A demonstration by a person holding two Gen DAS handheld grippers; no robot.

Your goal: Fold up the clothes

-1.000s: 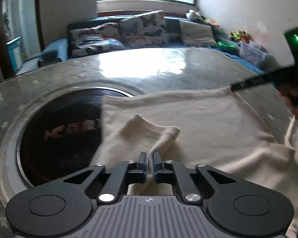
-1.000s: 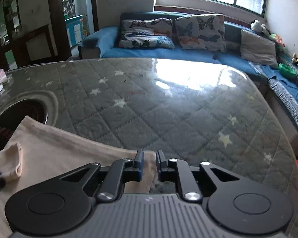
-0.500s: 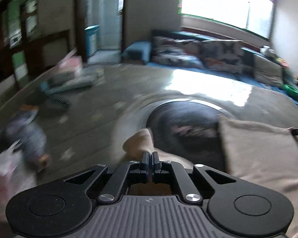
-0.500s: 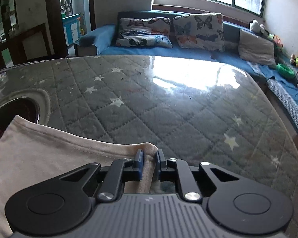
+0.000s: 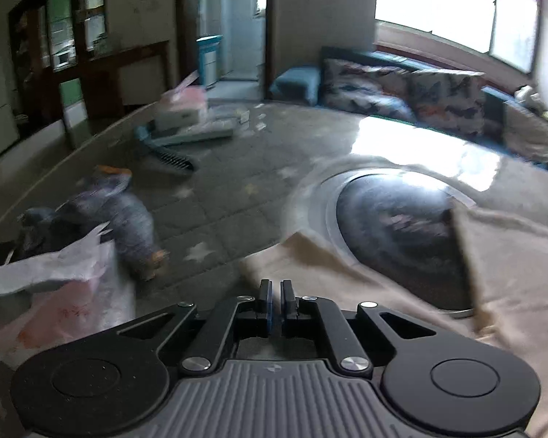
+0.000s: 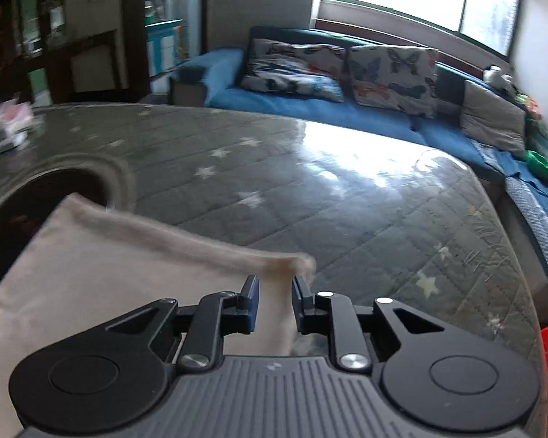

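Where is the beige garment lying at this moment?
The beige garment lies on the quilted table, partly over the round dark inset. In the right wrist view its corner sits between the jaws of the right hand-held gripper.

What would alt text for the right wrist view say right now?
The right gripper has its jaws apart around the corner of a beige garment, which lies on a grey quilted table with star marks. Behind are a blue sofa with butterfly cushions and a bright window.

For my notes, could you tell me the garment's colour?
Plain beige garment; right wrist view shows it best.
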